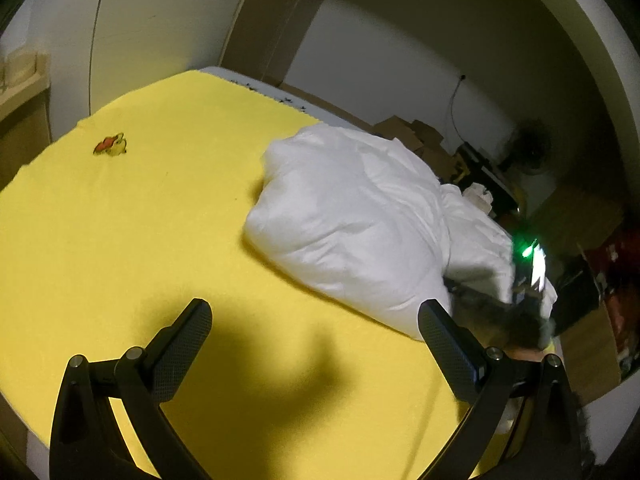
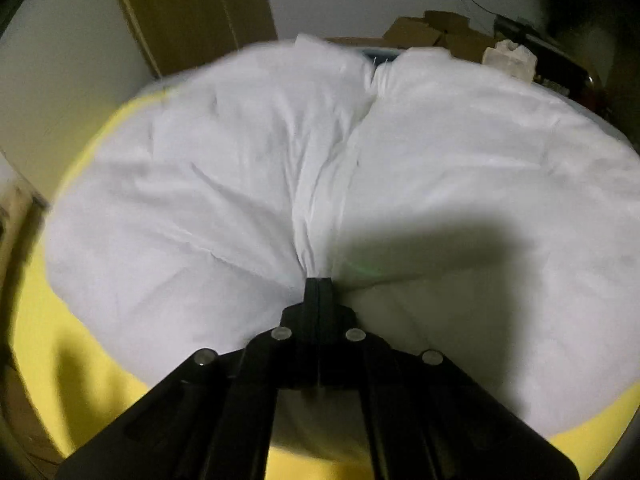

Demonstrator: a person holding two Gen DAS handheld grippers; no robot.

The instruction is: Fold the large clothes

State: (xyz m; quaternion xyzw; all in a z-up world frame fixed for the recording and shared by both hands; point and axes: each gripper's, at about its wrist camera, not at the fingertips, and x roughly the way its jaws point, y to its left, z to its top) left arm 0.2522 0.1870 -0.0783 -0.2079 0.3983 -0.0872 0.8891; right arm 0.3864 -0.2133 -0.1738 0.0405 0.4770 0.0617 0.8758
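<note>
A large puffy white garment lies bunched on the yellow sheet at the right side of the bed. My left gripper is open and empty, above the yellow sheet just left of the garment's near edge. My right gripper is shut on a pinched fold of the white garment, which fills most of the right wrist view in two rounded halves. The right gripper also shows blurred in the left wrist view, at the garment's right end, with a green light.
A small red and yellow print marks the sheet at the far left. Cardboard boxes and dark clutter stand beyond the bed at right. A brown door frame and white walls stand behind. A wooden shelf is at left.
</note>
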